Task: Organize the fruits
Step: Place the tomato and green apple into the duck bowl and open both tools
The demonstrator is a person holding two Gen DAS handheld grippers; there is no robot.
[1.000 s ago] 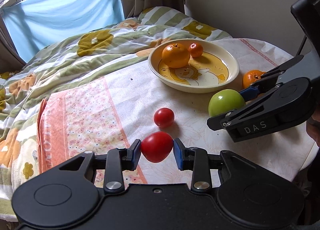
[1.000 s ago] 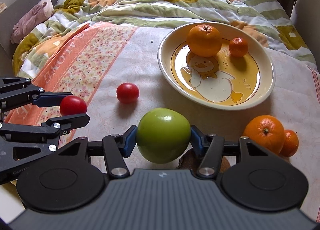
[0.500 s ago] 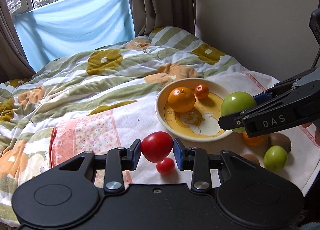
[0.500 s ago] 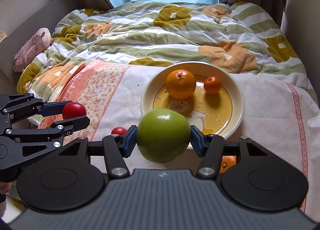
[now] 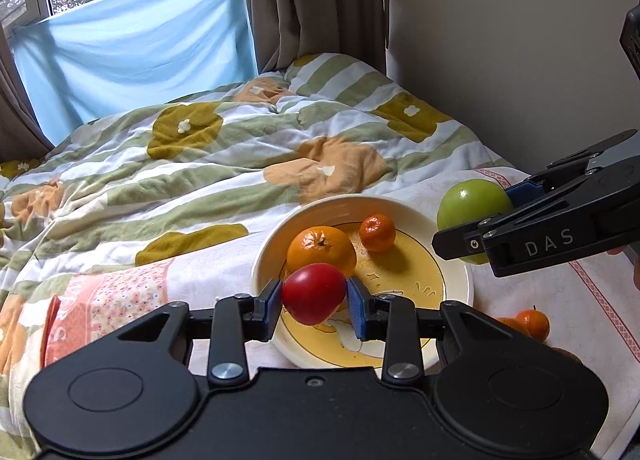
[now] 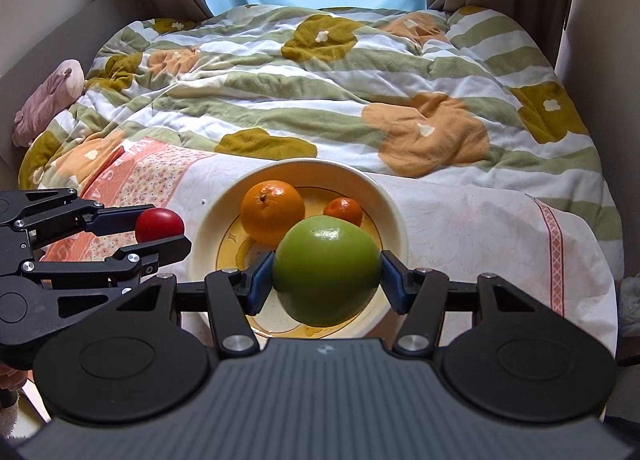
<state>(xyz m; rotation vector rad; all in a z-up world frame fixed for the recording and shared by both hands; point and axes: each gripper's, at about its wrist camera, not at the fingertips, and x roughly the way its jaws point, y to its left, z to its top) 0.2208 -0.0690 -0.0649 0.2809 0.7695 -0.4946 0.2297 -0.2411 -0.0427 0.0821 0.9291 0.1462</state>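
Large round orange (image 5: 321,251) and small mandarin (image 5: 377,232) in cream duck-print ceramic bowl (image 5: 460,280) on bed: orange at 9 o'clock, mandarin at 1. Another small mandarin (image 5: 533,324) outside the rim, 4 o'clock.

red tomato (image 5: 314,294): glossy, held above near rim of plate (image 5: 460,272) | green apple (image 6: 326,270): round, held over plate | big orange (image 5: 321,250), small mandarin (image 5: 377,232): resting inside plate | mandarin (image 5: 533,324): just right of plate

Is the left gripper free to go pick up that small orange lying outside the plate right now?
Probably not: the left gripper is shut on a red tomato, so it must drop that before reaching the small orange.
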